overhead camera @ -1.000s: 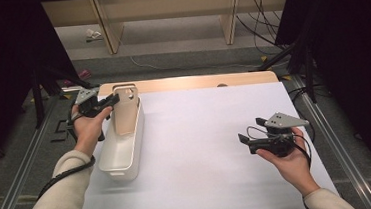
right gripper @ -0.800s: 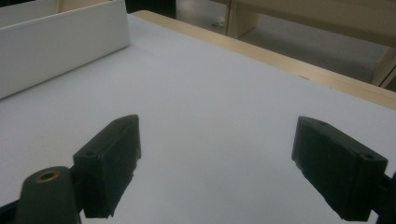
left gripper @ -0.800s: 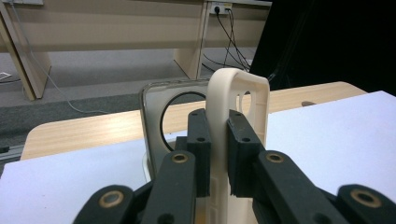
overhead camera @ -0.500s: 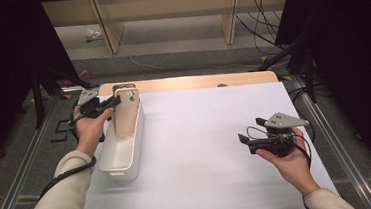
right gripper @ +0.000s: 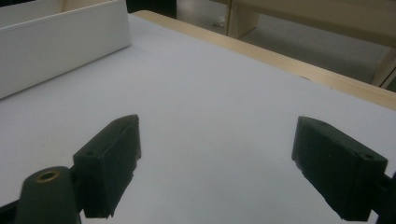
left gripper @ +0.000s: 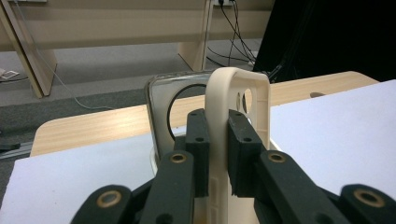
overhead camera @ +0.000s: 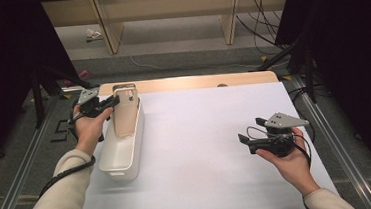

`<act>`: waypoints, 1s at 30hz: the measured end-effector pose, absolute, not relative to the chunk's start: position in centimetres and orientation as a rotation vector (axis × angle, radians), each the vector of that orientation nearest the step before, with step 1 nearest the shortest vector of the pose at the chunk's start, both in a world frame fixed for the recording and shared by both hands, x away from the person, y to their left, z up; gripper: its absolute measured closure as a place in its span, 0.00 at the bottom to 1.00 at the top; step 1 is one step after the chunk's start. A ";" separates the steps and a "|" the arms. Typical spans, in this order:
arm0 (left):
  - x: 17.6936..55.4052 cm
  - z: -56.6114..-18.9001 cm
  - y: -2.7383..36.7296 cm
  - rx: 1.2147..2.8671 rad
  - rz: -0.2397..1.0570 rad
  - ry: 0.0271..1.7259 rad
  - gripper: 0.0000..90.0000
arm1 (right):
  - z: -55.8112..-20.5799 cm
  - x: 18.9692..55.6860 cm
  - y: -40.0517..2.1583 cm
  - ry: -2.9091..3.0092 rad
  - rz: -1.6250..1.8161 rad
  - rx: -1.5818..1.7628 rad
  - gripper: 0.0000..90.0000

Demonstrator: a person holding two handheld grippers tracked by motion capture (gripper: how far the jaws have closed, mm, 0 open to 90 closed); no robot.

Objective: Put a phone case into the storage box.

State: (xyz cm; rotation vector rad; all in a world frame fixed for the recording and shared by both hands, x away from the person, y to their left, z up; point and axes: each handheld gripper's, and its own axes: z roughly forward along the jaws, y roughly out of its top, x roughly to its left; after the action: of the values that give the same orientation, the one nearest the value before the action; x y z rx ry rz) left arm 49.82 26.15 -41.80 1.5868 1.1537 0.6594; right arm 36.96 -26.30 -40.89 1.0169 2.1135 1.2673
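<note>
- High view: our left gripper (overhead camera: 107, 103) is clamped on the beige phone case (overhead camera: 125, 111), which stands on end at the far end of the white bin (overhead camera: 122, 159); a clear case (overhead camera: 123, 87) stands just behind it; we judge this to be mid pick or place of the beige case at the bin, and can't tell which.
- High view: our right gripper (overhead camera: 249, 140) hangs over the white sheet (overhead camera: 202, 148) well apart from the bin, jaws spread, holding nothing.
- High view, room: the sheet is bare between bin and right hand, so there's plenty of space to swing right; the wooden table edge (overhead camera: 192, 82) runs just behind the bin, and a metal rail (overhead camera: 22, 162) runs along the left, so leftward room is tight.
- Left gripper view: both pads (left gripper: 201, 140) pinch the side wall of the beige phone case (left gripper: 240, 88) below its camera cutout; jaws nearly fully closed on it; the clear case (left gripper: 161, 100) sits just behind, close or touching, can't tell.
- Next move, our call: lift straight up to clear the bin wall and avoid dragging the clear case, or, if placing, ease the jaws open and back out.
- Right gripper view: jaws wide apart, empty, over the white sheet (right gripper: 210, 102); the bin wall (right gripper: 60, 44) is at upper left, the wooden edge (right gripper: 280, 60) beyond; open run ahead.
</note>
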 end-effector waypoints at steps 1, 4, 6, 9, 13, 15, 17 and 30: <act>49.8 -41.8 26.2 1.588 0.660 1.155 0.89 | -40.9 37.0 -26.3 2.114 1.266 1.016 0.18; 49.9 -41.8 26.2 1.595 0.664 1.158 0.88 | -40.9 37.0 -26.3 2.114 1.267 1.016 0.18; 50.0 -41.8 26.2 1.600 0.665 1.159 0.88 | -40.9 37.0 -26.3 2.114 1.267 1.016 0.18; 50.1 -41.7 26.2 1.613 0.673 1.155 0.88 | -40.9 37.0 -26.3 2.114 1.267 1.016 0.18; 50.2 -41.7 26.2 1.631 0.678 1.153 0.87 | -40.9 37.0 -26.3 2.114 1.268 1.015 0.18; 50.2 -41.7 26.2 1.640 0.683 1.151 0.86 | -40.9 37.0 -26.3 2.113 1.269 1.017 0.18; 50.3 -41.7 26.2 1.647 0.686 1.151 0.85 | -40.9 37.0 -26.3 2.114 1.268 1.014 0.18; 50.7 -41.0 25.7 1.714 0.750 1.135 0.75 | -40.9 37.0 -26.3 2.117 1.267 1.016 0.18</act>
State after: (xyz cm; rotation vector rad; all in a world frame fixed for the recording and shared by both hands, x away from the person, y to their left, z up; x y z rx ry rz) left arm 50.66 25.68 -40.98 1.7135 1.1349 0.7496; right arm 36.97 -26.28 -40.91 1.0157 2.1166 1.2668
